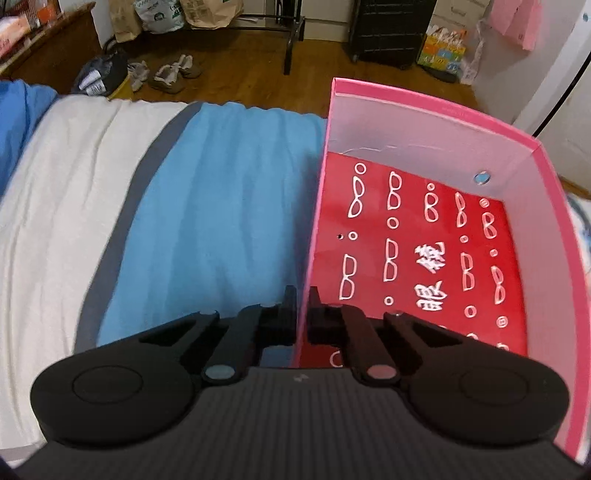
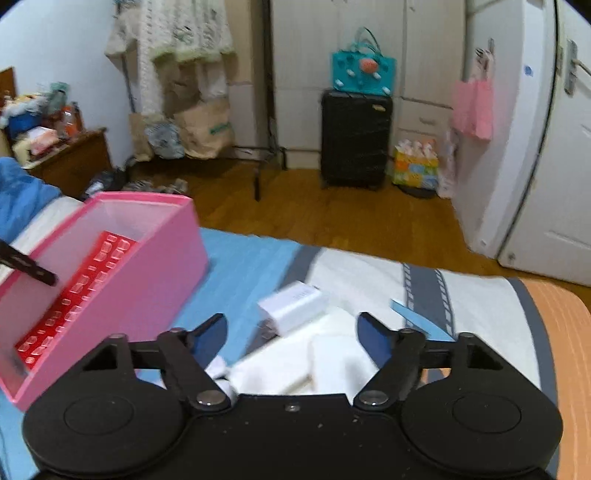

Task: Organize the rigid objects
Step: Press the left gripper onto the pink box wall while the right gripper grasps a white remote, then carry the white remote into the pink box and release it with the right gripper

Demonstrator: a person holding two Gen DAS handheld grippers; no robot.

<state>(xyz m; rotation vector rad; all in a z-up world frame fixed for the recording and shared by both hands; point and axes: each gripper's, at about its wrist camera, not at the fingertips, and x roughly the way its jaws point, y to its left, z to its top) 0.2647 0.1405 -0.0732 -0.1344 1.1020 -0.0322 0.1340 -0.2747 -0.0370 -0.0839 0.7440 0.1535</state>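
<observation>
Left claw (image 1: 303, 295) clamps the pink box (image 1: 424, 122) wall to steady it, while right claw (image 2: 291, 332) gapes over the white charger (image 2: 291, 310) at twelve o'clock.

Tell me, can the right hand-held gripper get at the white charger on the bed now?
Probably yes. The right hand-held gripper is open, and the white charger lies just ahead of its fingers with nothing between; the pink box stands off to the side.

Beyond the tongs, a wooden floor (image 2: 332, 218) carries a black suitcase (image 2: 355, 138) topped by a teal bag (image 2: 364, 72), with shoes (image 1: 173, 72) and paper bags (image 1: 207, 13) ahead to the left.
</observation>
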